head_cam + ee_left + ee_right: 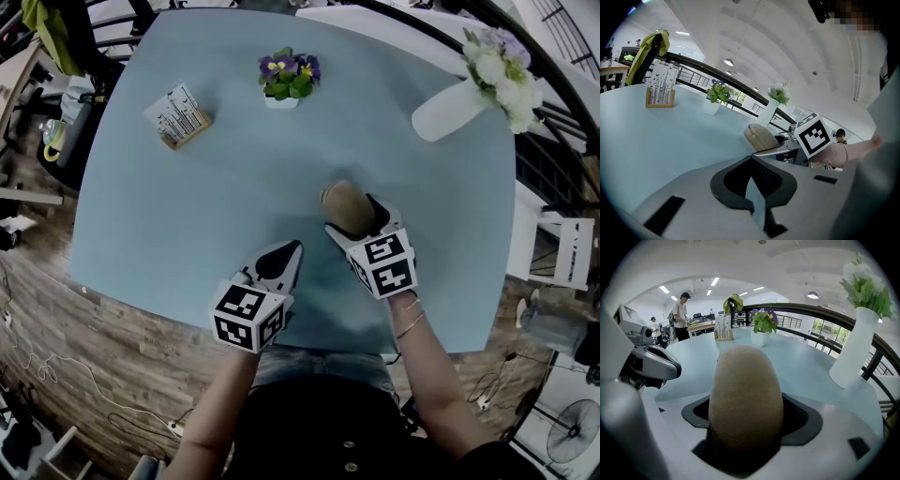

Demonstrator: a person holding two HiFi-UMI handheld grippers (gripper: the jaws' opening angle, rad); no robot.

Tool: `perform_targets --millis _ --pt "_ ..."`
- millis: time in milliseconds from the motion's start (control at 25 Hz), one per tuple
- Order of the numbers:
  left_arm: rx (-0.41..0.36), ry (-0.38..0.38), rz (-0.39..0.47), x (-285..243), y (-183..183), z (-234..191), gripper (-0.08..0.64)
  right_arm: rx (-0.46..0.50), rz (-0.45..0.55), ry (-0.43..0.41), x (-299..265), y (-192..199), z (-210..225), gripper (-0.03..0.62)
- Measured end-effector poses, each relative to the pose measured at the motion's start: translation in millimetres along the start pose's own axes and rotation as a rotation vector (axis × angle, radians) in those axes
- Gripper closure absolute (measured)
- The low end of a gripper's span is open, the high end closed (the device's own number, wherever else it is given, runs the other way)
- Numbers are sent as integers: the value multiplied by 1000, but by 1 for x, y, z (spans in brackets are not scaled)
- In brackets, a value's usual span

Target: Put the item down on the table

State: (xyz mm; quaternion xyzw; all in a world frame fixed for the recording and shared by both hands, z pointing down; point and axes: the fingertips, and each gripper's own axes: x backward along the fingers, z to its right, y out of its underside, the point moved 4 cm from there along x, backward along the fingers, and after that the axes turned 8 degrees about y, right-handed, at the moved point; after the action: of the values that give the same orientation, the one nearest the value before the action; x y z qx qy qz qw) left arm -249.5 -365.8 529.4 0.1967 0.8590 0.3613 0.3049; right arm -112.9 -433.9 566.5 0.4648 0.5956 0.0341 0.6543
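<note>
My right gripper [356, 223] has its jaws clamped on the brown item [343, 202], a rounded, fuzzy-looking oblong that fills the gap between the pads and sticks out well past the tips. It hangs over the near middle of the pale blue desk [187, 216]. It sits low, but I cannot tell whether its underside touches the surface. My left gripper [284, 255] sits just beside it on the near side. Its jaws are drawn together to a point with nothing between them, so it has no part in this.

I judge this to be the lowering step: the item is carried to its spot but not yet released. The next move calls for bringing it down until the desk takes its weight, then parting the jaws gently and backing straight off. The shape looks as if it could roll if nudged, so I should not drag the pads sideways.

The potted violets [284, 82], the card holder [178, 116] and the white vase [450, 111] stand well apart at the far side, out of the way.
</note>
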Motion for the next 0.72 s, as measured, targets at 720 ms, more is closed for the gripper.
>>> perform_targets --millis 720 --pt "25 -3 -4 -4 -3 -13 543 84 -77 -40 -18 -5 -13 179"
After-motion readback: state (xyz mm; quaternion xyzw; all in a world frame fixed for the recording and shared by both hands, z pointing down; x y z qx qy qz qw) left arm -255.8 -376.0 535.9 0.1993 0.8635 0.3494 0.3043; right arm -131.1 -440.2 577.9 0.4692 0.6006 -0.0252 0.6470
